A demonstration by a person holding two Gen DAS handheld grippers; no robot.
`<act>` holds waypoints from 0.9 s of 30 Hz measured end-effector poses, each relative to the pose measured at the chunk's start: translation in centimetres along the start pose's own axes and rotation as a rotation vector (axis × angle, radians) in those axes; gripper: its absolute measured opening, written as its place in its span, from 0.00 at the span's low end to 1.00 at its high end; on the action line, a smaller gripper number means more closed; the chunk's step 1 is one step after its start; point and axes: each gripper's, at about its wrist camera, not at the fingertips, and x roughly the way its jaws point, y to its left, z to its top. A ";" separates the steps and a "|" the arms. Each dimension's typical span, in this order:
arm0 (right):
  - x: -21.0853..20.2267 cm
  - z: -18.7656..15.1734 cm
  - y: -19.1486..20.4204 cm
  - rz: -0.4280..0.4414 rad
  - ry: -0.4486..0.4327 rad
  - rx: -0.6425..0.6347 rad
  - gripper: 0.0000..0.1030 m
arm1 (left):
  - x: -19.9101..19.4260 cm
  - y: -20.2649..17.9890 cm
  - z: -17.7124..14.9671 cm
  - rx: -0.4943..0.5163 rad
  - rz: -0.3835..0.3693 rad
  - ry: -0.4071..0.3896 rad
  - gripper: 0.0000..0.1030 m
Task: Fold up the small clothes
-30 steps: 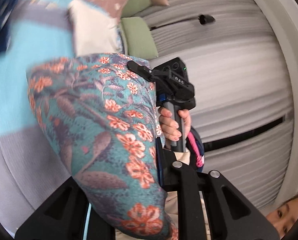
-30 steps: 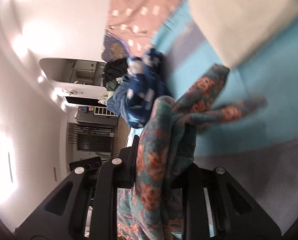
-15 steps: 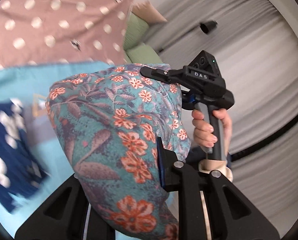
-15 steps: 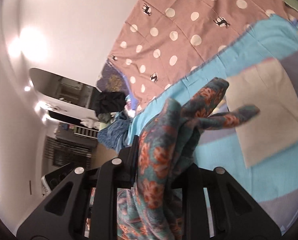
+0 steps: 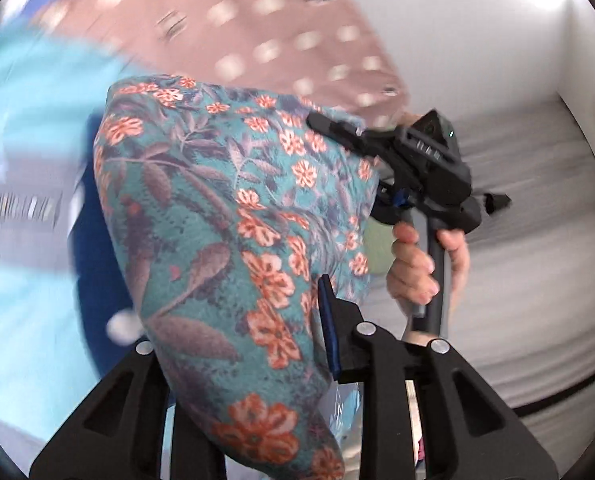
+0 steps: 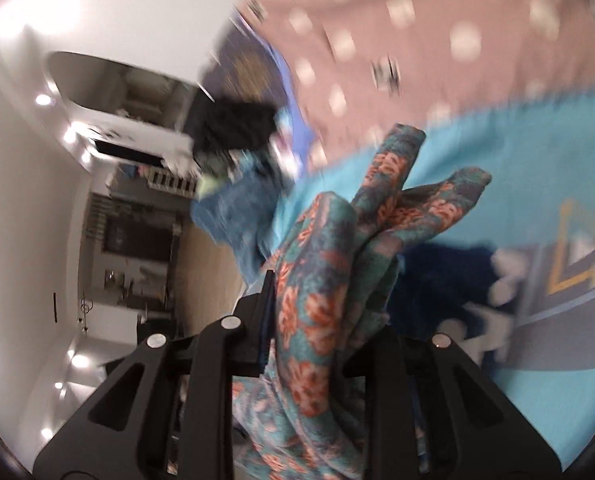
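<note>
A teal garment with orange flowers [image 5: 217, 220] hangs stretched in the air between both grippers. My left gripper [image 5: 253, 364] is shut on one edge of it, and the cloth fills the middle of the left wrist view. My right gripper [image 6: 325, 332] is shut on a bunched edge of the same floral garment [image 6: 337, 280], whose folds stick up past the fingers. The right gripper also shows in the left wrist view [image 5: 337, 128], held by a hand, clamped on the cloth's far corner.
A light blue blanket [image 6: 537, 168] covers the bed below. A dark blue garment with white spots [image 6: 449, 280] lies on it. A pink polka-dot sheet [image 5: 257, 32] lies beyond. Grey curtains [image 5: 517, 240] hang at the right, and a room doorway [image 6: 137, 208] at the left.
Both grippers have swung with the floral garment still held between them. The views have turned, so the dark blue garment and the pink sheet now sit behind the cloth.
</note>
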 end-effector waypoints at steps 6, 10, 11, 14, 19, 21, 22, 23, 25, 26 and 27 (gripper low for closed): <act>7.0 -1.6 -6.7 0.029 0.117 0.136 0.27 | 4.1 11.6 -4.1 -0.262 -0.248 0.051 0.25; 5.7 -3.1 -8.8 0.150 0.138 0.166 0.57 | 4.9 14.0 -4.7 -0.315 -0.419 0.050 0.25; 5.4 -3.7 -8.8 0.165 0.143 0.141 0.60 | 4.8 14.1 -4.4 -0.316 -0.439 0.036 0.25; 3.9 -5.6 -7.9 0.220 0.195 -0.013 0.71 | 4.0 13.8 -3.9 -0.312 -0.515 0.009 0.27; 3.1 -8.7 -9.2 0.284 0.255 -0.084 0.77 | 3.2 12.6 -3.5 -0.276 -0.564 0.010 0.30; 2.4 -9.1 -10.3 0.342 0.227 -0.007 0.77 | 2.7 12.8 -4.1 -0.280 -0.556 0.010 0.30; 2.2 -9.2 -10.6 0.354 0.213 0.017 0.77 | 2.4 12.9 -4.5 -0.283 -0.553 0.013 0.30; 1.5 -9.5 -10.4 0.363 0.201 0.036 0.77 | 2.3 13.2 -4.7 -0.294 -0.554 0.019 0.30; 0.5 -10.0 -9.9 0.399 0.183 0.043 0.77 | 2.0 13.6 -5.5 -0.321 -0.571 0.021 0.30; 0.1 -10.3 -9.3 0.409 0.167 0.048 0.77 | 1.6 14.0 -5.8 -0.338 -0.588 0.012 0.30; -0.1 -10.4 -8.8 0.401 0.158 0.050 0.77 | 1.4 14.1 -5.7 -0.354 -0.601 -0.002 0.30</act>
